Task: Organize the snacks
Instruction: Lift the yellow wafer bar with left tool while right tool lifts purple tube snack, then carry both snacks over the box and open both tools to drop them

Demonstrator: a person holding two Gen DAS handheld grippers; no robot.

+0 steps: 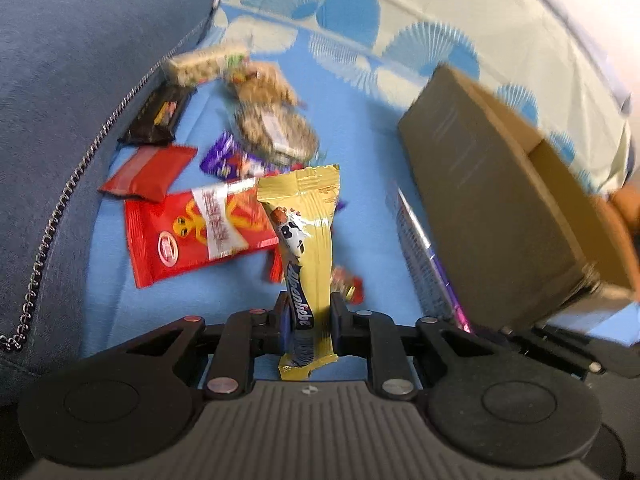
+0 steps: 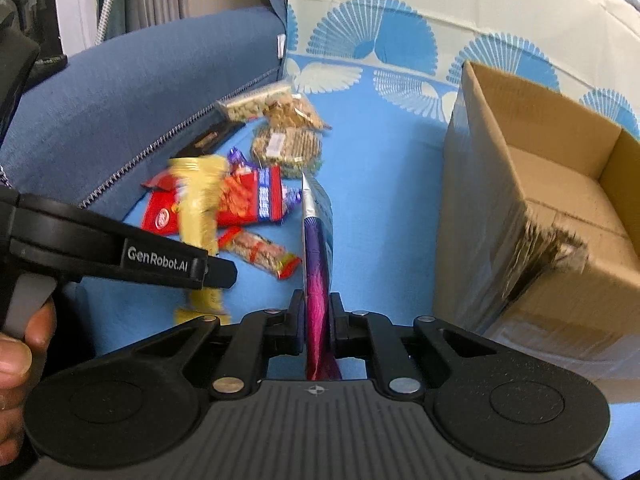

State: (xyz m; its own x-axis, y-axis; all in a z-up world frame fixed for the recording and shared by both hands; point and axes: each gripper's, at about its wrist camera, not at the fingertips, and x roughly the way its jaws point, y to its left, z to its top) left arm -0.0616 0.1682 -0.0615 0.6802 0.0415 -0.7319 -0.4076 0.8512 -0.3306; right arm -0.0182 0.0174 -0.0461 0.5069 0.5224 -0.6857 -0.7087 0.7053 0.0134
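My left gripper (image 1: 309,312) is shut on a yellow snack bar (image 1: 308,224) and holds it upright above the blue sheet; it also shows blurred in the right wrist view (image 2: 200,200). My right gripper (image 2: 317,312) is shut on a flat purple-and-white packet (image 2: 316,248), held edge-on; it also shows in the left wrist view (image 1: 420,248). An open cardboard box (image 2: 520,200) stands to the right, also in the left wrist view (image 1: 492,200). Loose snacks lie at the left: a red packet (image 1: 200,232), a smaller red packet (image 1: 150,174), a black bar (image 1: 158,118), a purple wrapper (image 1: 224,158) and several nut bars (image 1: 272,128).
A blue cushion with a zip (image 2: 120,120) borders the snacks on the left. A small red-ended nut bar (image 2: 262,254) lies just ahead of my right gripper. The blue sheet (image 2: 380,184) lies between the snack pile and the box.
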